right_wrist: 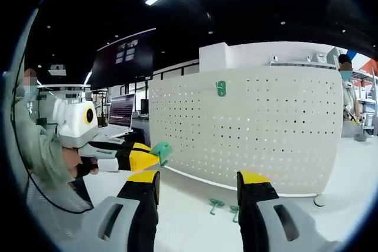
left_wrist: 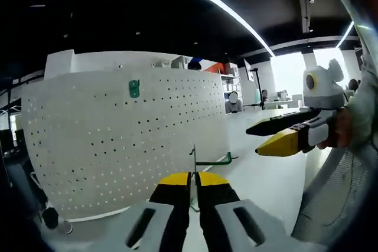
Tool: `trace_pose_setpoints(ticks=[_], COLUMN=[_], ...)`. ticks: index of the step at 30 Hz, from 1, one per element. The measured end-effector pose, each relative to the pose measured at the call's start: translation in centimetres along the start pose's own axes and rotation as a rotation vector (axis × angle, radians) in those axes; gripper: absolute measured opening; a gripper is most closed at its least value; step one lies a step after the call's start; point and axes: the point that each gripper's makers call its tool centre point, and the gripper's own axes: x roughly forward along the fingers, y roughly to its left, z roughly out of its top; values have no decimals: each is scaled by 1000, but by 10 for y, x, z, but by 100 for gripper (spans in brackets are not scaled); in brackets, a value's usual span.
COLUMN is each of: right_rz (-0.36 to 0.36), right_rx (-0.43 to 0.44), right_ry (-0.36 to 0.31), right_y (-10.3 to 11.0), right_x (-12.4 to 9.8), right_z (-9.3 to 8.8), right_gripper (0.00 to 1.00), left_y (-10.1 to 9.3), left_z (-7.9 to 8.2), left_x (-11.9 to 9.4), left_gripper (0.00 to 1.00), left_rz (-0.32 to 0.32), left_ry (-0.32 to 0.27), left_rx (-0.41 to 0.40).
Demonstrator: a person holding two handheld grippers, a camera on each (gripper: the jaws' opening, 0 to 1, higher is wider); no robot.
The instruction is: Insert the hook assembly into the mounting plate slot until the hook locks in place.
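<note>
A white perforated mounting plate point(left_wrist: 118, 140) stands upright on the white table, with a small green piece point(left_wrist: 134, 88) fixed near its top. My left gripper point(left_wrist: 193, 179) is shut on a green hook assembly point(left_wrist: 208, 162), whose thin rod points right, a little in front of the plate. My right gripper point(left_wrist: 254, 140) comes in from the right, held by a hand. In the right gripper view, the plate point(right_wrist: 254, 134) carries the same green piece point(right_wrist: 221, 88). My right gripper point(right_wrist: 198, 180) is open with nothing in it. My left gripper point(right_wrist: 155, 154) holds the green hook assembly point(right_wrist: 161, 150) at the left.
Two loose green hooks point(right_wrist: 215, 205) lie on the table point(right_wrist: 189, 222) before the plate. A laptop point(right_wrist: 121, 113) and a dark wall screen point(right_wrist: 127, 57) sit back left. A person point(right_wrist: 348, 95) stands far right behind the plate. The plate's foot point(right_wrist: 321, 200) rests at its right end.
</note>
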Motion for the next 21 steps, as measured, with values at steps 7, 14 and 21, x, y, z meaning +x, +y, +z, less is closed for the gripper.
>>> trace_pose_setpoints(ticks=[7, 14, 21], right_rz=[0, 13, 33], right_rx=[6, 39, 69], right_ry=[-26, -60, -101], right_y=[0, 7, 16], right_x=[-3, -3, 3], right_z=[10, 30, 51], right_gripper=[50, 48, 45], left_y=[6, 11, 13], left_z=[6, 6, 11], left_x=[-5, -8, -10], left_gripper=[4, 4, 4], left_rz=[20, 38, 42], left_ry=[-47, -65, -95], left_rx=[-34, -65, -83])
